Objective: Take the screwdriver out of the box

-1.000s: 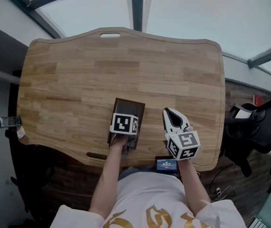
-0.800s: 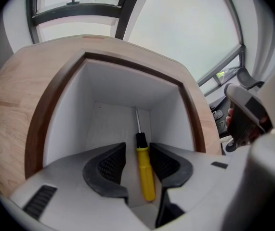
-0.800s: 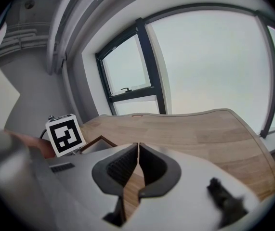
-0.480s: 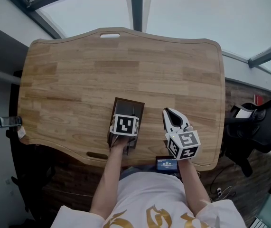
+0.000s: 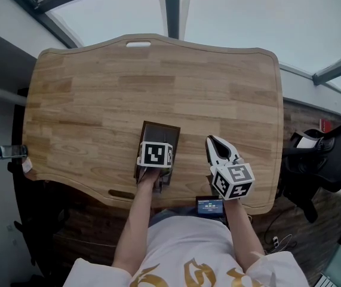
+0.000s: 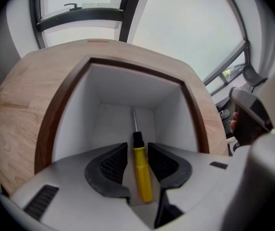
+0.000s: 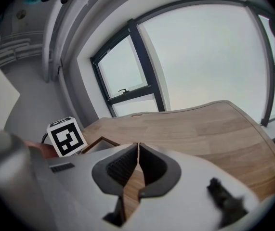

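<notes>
The screwdriver [image 6: 139, 167] does not show in the head view: the left gripper [image 5: 155, 155] covers it and the near end of the box [image 5: 162, 130]. Its blade tip is too small to classify.

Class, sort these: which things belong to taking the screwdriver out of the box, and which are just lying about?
Job: screwdriver; box; left gripper, fingers have just been closing, screwdriver between them.
Lying about: bottle; small screen; chair.

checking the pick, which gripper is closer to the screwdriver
Left. The left gripper is in the box, jaws just closing either side of the screwdriver; the right gripper sits shut outside it.
</notes>
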Available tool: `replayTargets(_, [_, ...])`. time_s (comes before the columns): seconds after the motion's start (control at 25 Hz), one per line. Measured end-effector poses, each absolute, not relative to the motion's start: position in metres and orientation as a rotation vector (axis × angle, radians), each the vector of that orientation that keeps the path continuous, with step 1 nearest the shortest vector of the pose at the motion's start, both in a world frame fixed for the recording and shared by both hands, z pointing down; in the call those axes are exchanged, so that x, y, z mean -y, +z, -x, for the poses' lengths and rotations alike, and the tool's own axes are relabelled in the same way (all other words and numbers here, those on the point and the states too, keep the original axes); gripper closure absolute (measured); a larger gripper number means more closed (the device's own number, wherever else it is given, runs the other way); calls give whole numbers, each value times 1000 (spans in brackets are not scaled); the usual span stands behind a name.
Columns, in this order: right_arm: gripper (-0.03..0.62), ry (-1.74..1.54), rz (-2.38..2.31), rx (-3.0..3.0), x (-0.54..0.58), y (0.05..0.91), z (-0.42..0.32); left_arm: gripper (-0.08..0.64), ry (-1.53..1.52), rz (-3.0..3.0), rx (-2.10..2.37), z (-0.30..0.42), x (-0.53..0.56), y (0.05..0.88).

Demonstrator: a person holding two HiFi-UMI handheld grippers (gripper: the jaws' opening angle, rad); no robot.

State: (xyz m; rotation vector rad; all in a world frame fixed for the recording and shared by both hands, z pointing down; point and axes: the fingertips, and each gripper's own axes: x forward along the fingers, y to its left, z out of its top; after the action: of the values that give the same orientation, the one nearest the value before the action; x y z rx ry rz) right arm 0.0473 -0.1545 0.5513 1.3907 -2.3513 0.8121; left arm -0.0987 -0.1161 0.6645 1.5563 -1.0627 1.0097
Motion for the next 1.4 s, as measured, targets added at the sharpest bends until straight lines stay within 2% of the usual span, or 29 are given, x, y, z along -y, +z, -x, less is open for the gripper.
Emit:
replayTargets(0.32, [558, 822, -1400, 2343, 154, 553, -52, 457, 1065, -1535, 1085, 102, 116, 670])
replayTargets(1.4, [558, 805, -1397, 2356, 152, 547, -53, 479, 1084, -1586, 1047, 102, 116, 670])
